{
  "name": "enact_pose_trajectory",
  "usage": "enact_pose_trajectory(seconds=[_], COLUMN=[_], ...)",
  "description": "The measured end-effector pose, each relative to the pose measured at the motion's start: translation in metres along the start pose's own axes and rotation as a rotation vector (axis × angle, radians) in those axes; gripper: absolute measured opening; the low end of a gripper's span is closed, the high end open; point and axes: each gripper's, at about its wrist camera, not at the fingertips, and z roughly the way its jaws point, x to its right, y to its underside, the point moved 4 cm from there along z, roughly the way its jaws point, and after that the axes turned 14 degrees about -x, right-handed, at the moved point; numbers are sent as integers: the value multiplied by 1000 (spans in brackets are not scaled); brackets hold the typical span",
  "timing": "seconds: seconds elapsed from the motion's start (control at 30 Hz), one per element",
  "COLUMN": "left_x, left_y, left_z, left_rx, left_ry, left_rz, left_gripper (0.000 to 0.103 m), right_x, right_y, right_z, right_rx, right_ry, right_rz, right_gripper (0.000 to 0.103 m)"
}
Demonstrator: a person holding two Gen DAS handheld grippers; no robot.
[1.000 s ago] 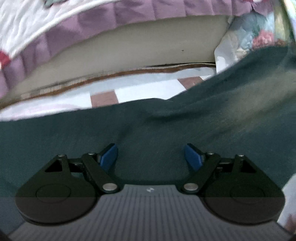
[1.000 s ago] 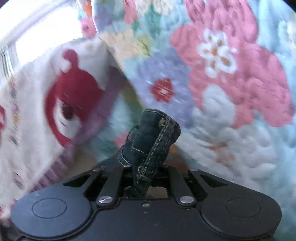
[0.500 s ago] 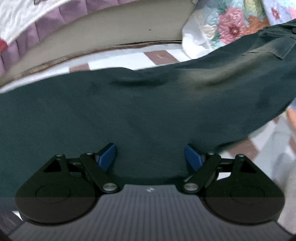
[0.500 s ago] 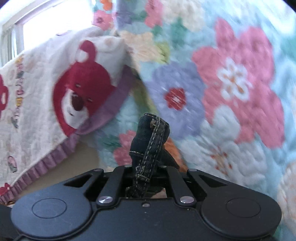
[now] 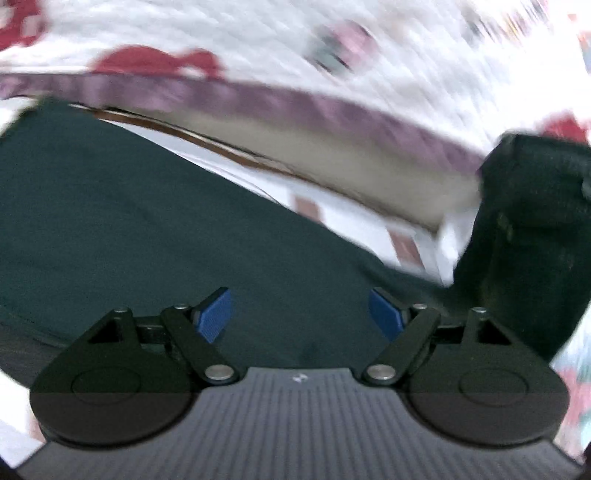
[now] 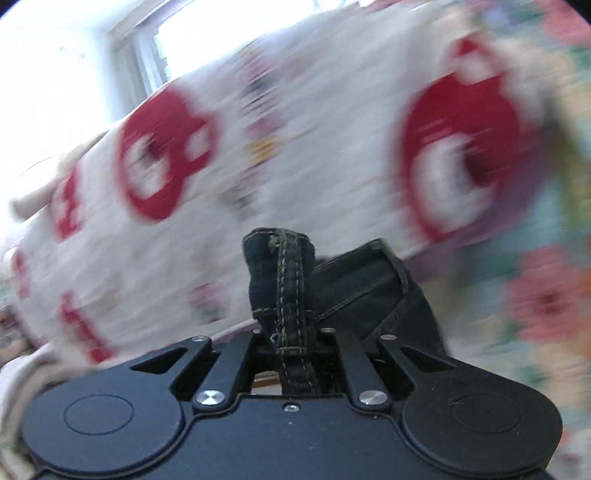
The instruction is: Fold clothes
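Dark denim jeans [image 5: 129,229] lie spread below my left gripper [image 5: 300,314], which is open with blue pads apart just above the cloth and holds nothing. A raised part of the jeans [image 5: 532,229] hangs at the right in the left wrist view. My right gripper [image 6: 284,343] is shut on a bunched, stitched edge of the jeans [image 6: 282,280], held up in the air. More of the denim [image 6: 369,291] hangs to its right.
A white quilt with red bear prints and a purple border [image 5: 332,107] lies behind the jeans; it also fills the right wrist view [image 6: 258,147]. A floral quilt [image 6: 546,295] is at the right. A bright window [image 6: 221,33] is at the top. Both views are blurred.
The right gripper has swung left with the denim, from the floral quilt toward the bear quilt and window. The left view has tilted; the raised denim now hangs at its right.
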Motion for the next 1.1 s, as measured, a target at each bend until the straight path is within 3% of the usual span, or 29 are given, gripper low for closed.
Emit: enact_pose_trajectory(seconds=[0.17, 0.27, 0.37, 0.47, 0.57, 0.63, 0.67, 0.73, 0.87, 1.0, 1.1], left_x=[-55, -89, -120, -150, -169, -176, -180, -188, -187, -186, -188], left_y=[-13, -17, -22, -21, -15, -8, -5, 2, 11, 14, 22], left_z=[-39, -56, -62, -61, -57, -53, -51, -47, -48, -51, -55], left_rx=[123, 187, 202, 204, 196, 187, 182, 171, 165, 166, 197], left_ry=[-66, -57, -103, -91, -48, -8, 12, 52, 59, 42, 54], left_rz=[-37, -95, -170, -266, -343, -385, -405, -446, -445, -428, -472], left_gripper=[77, 77, 77, 77, 77, 69, 69, 69, 69, 69, 69], right_x=[-97, -152, -201, -244, -268, -260, -256, -235, -184, -122, -71], right_y=[8, 13, 26, 49, 87, 109, 119, 126, 124, 125, 138], right_z=[73, 107, 131, 163, 218, 238, 246, 239, 205, 182, 175], right_rx=[-98, -119, -78, -57, -272, -488, -593, -700, -755, -673, -631], right_ry=[-197, -315, -371, -403, -348, -411, -443, -499, -462, -210, -90], right_rz=[-58, -59, -82, -93, -172, -134, -113, -61, -135, -258, -162], right_gripper=[8, 8, 8, 8, 16, 32, 33, 39, 44, 47, 48])
